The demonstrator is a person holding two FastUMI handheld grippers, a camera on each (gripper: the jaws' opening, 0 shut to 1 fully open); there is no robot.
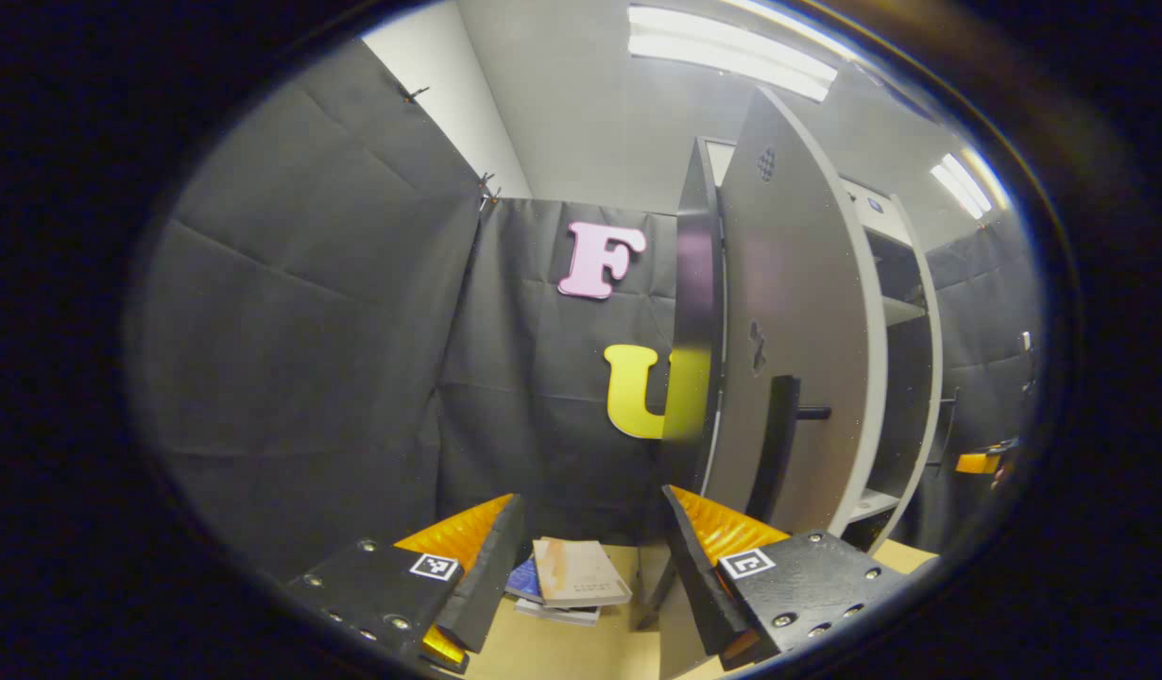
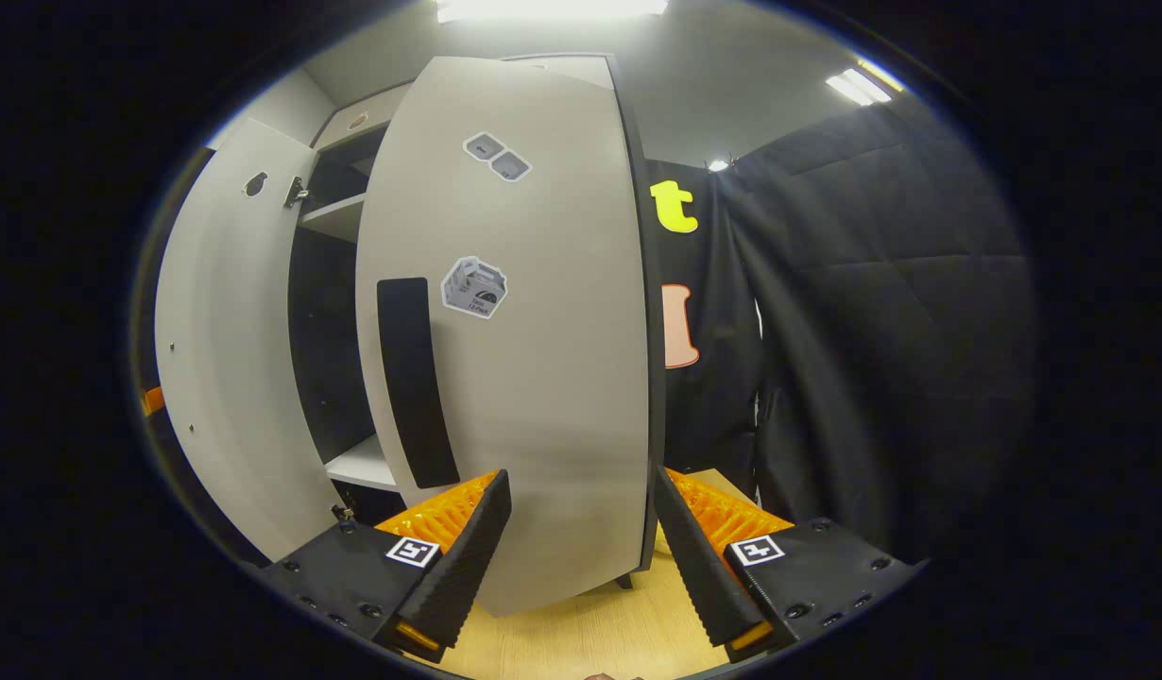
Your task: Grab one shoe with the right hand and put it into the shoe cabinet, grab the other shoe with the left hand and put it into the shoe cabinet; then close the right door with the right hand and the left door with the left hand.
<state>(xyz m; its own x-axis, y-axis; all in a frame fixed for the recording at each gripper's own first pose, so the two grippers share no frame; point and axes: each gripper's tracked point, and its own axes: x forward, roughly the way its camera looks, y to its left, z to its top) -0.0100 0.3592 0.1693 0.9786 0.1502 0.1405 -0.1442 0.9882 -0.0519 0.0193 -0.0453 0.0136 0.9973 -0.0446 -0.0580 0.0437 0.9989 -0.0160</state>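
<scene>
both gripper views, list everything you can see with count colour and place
cabinet: one, pale grey outside, dark inside, standing on the floor
doors: two, pale grey, both ajar; left door seen from its edge in the left gripper view, right door close in front in the right gripper view
door handles: two, black, upright bars, one on each door
stickers: three, grey and white, on the right door's face
shelves: white, inside the cabinet
books: small stack, top one beige, on the floor left of the cabinet
floor: light wood
ceiling lights: white strips
left gripper: fingers open
right gripper: fingers open
</scene>
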